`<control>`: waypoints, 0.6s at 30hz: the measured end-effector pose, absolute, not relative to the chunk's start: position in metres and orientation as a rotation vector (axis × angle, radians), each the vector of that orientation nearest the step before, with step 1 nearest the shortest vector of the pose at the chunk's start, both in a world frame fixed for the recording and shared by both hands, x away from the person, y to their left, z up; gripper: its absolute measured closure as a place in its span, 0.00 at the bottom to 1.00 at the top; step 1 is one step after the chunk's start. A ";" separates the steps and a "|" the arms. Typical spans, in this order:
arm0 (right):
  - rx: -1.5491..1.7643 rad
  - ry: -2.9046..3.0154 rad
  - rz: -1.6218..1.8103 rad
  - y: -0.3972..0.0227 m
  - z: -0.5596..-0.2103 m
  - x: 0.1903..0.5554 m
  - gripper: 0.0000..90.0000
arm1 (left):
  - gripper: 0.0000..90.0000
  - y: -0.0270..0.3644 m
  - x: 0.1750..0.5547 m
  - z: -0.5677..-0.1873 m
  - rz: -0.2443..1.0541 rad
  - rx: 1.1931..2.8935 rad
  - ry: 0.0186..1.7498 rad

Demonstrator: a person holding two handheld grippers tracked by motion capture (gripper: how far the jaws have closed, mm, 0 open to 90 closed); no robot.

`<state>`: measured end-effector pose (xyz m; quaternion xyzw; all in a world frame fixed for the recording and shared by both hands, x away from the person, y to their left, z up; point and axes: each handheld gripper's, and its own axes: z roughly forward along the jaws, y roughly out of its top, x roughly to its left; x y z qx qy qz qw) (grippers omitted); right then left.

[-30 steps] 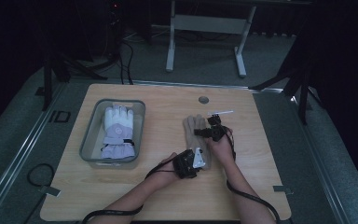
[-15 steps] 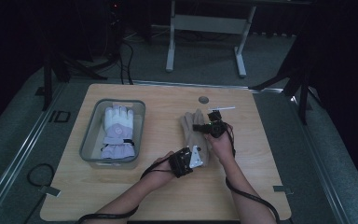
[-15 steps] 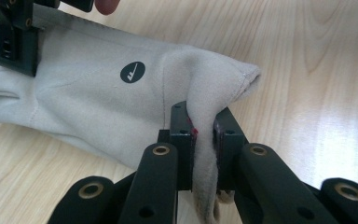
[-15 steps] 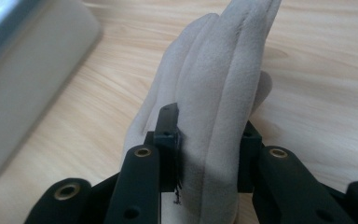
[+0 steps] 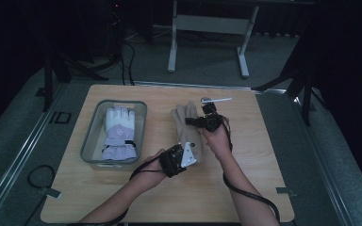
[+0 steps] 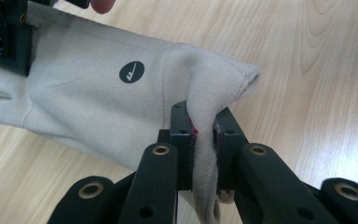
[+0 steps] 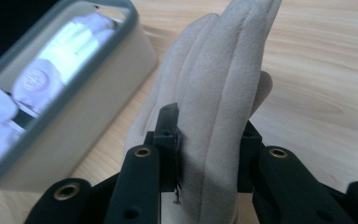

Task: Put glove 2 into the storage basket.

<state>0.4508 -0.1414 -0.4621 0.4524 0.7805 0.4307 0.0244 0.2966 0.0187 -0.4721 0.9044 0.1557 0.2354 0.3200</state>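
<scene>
We pinch the soft, floppy beige glove (image 5: 187, 128) with both grippers, left gripper (image 6: 204, 140) on its cuff, right gripper (image 7: 209, 144) on its fingers, so it sags little

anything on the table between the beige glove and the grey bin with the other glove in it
Nothing visible. The beige glove hangs pinched between the left gripper at its cuff and the right gripper at its fingers. The wooden table between it and the grey bin is bare.
</scene>
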 end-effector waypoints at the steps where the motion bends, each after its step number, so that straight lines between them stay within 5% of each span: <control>1: 1.395 2.413 1.340 -0.138 -0.459 0.451 0.78 | 0.91 0.022 0.296 -0.470 0.621 2.372 0.412; 18: 1.231 2.472 1.400 -0.063 -0.428 0.449 0.78 | 0.91 0.092 0.284 -0.447 0.670 2.328 0.515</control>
